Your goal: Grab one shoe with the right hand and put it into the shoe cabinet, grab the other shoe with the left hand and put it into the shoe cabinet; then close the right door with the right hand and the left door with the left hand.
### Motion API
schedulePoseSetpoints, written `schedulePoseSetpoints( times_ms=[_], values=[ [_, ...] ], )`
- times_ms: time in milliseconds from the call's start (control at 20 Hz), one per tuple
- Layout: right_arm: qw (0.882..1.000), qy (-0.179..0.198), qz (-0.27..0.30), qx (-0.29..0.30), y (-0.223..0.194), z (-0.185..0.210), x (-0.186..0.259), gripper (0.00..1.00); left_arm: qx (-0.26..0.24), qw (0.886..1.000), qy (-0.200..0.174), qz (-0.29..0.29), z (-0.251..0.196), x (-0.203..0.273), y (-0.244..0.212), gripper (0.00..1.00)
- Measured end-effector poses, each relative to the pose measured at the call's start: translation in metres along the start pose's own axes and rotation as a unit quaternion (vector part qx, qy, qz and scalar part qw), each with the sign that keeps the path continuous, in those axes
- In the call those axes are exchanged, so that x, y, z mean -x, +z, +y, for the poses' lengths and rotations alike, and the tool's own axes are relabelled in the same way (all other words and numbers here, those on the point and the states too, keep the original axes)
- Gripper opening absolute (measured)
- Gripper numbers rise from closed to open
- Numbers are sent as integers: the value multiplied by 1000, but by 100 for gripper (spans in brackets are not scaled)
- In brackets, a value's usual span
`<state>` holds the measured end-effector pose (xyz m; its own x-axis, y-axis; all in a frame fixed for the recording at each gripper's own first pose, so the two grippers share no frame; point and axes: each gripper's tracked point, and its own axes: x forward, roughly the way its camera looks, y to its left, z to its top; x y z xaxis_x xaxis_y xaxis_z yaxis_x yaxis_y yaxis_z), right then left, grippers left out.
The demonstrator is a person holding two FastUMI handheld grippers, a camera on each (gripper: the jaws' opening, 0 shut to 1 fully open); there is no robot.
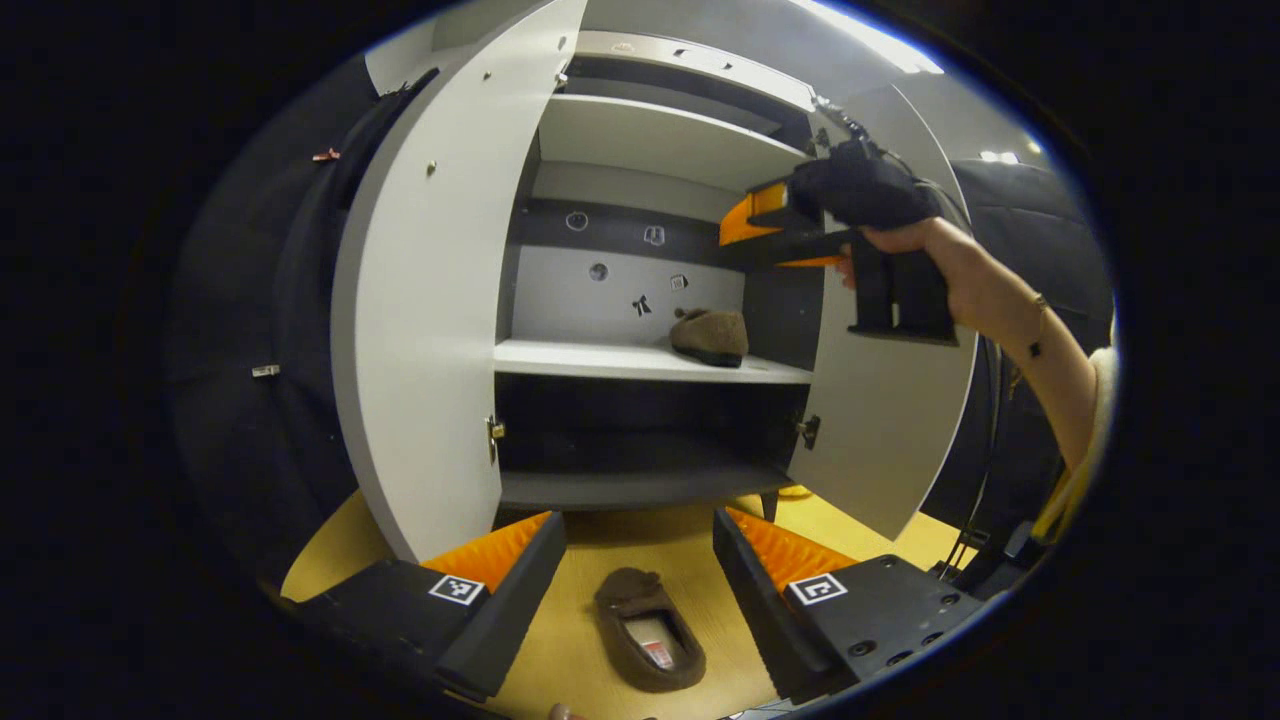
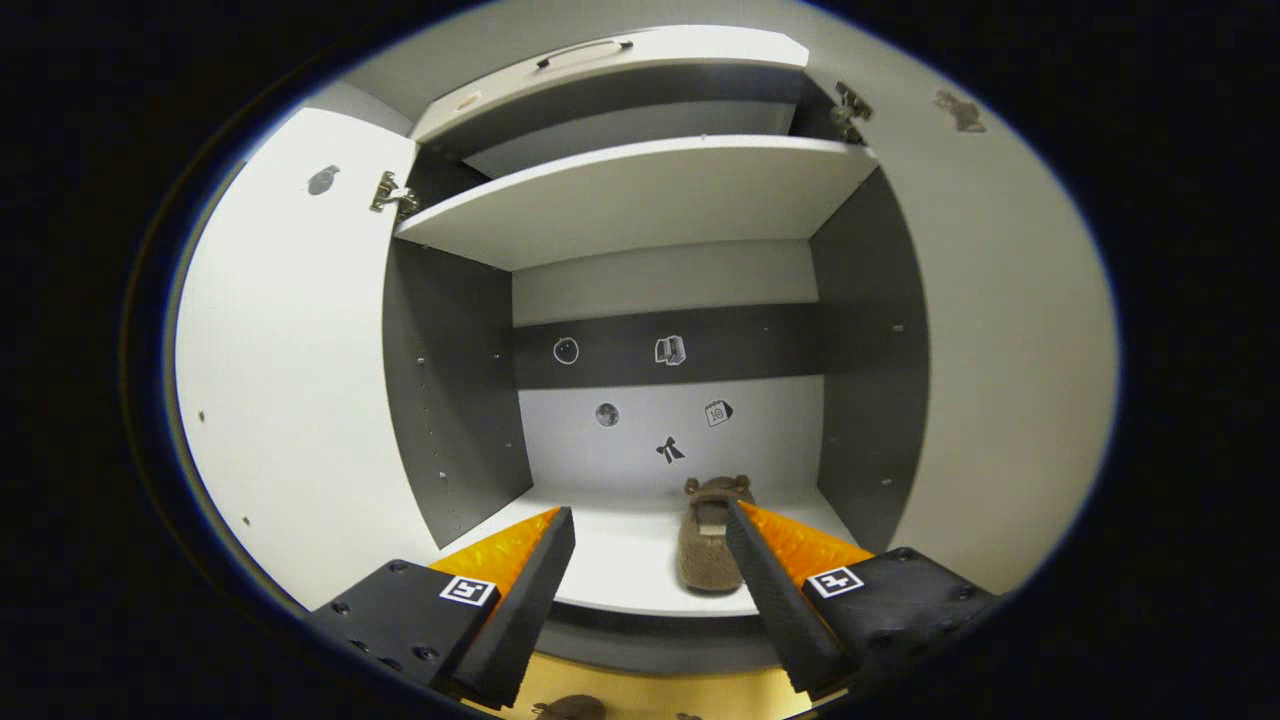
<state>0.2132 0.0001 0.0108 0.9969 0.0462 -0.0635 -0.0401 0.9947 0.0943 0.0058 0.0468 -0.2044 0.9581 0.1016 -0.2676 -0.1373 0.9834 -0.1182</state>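
Brown slipper (image 1: 711,337) lying on the middle shelf (image 1: 600,360) of the open shoe cabinet (image 1: 660,140), toward the shelf's right end, near the right inner wall; in the right gripper view the same slipper (image 2: 706,555) lies lengthwise on that shelf (image 2: 620,560), heel toward the front edge, partly covered by one finger of the right gripper (image 2: 650,590). Second brown slipper (image 1: 648,628) on the yellow wooden floor (image 1: 590,560) in front of the cabinet, opening upward, between the spread fingers of the left gripper (image 1: 640,590), which are apart and touch nothing. Right gripper fingers likewise apart, holding nothing, poised just in front of the shelf's edge. In the left gripper view the right gripper (image 1: 770,225) is held by a hand (image 1: 935,265) at upper-shelf height beside the right door (image 1: 880,430). Left door (image 1: 420,300) and right door both stand wide open. Small stickers (image 2: 668,350) dot the cabinet's back panel.
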Motion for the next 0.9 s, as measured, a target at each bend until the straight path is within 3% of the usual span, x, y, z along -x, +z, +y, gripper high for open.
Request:
schedulePoseSetpoints(
  times_ms=[300, 400, 450, 650, 900],
  values=[
    [999, -22, 6, -25, -58, -20, 73, 97, 1, 997, 17, 78, 5, -37, -93, 86],
    [999, -26, 19, -39, -80, -30, 85, 100, -9, 995, 25, 99, 11, -50, -122, 84],
    [998, -29, 28, -42, -91, -36, 90, 97, -11, 993, 29, 112, 13, -57, -137, 83],
    [998, -41, 52, -24, -125, -58, 97, 97, 12, 986, 39, 164, 21, -82, -190, 80],
    [995, -12, 96, -19, -162, -53, 91, 97, 14, 985, 60, 163, 38, -101, -195, 73]
  ],
)
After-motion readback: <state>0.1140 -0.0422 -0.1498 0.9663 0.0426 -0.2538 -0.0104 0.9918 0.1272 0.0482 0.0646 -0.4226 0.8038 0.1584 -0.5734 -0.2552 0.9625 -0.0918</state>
